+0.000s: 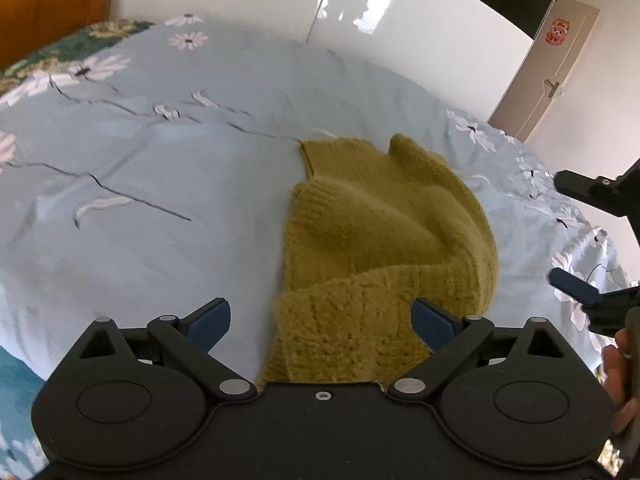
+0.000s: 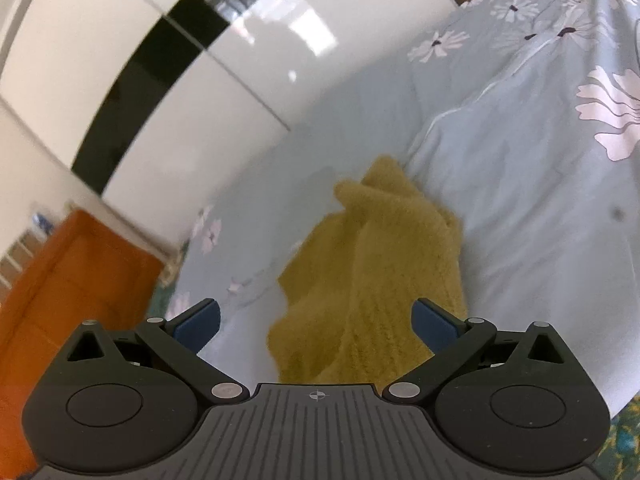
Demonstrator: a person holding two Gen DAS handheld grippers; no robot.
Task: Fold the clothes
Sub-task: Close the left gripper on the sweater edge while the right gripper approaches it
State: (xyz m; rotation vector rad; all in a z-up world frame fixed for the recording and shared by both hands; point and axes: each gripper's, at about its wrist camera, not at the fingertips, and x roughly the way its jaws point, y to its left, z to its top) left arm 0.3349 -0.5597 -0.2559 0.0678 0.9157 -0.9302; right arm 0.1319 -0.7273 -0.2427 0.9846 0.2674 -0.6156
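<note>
A mustard-yellow knitted sweater (image 1: pixel 384 232) lies folded in a loose bundle on the light-blue flowered bedspread (image 1: pixel 140 168). My left gripper (image 1: pixel 322 320) is open and empty, just above the sweater's near edge. The right gripper (image 1: pixel 580 240) shows at the right edge of the left wrist view, open, to the right of the sweater. In the right wrist view my right gripper (image 2: pixel 316 320) is open and empty, and the sweater (image 2: pixel 372 272) lies between and beyond its fingers.
A glossy white wardrobe (image 1: pixel 360 8) with a black stripe stands behind the bed. A beige door (image 1: pixel 548 68) is at the right. An orange wooden cabinet (image 2: pixel 60 300) stands beside the bed. The bedspread's edge (image 2: pixel 560 320) falls away at the right.
</note>
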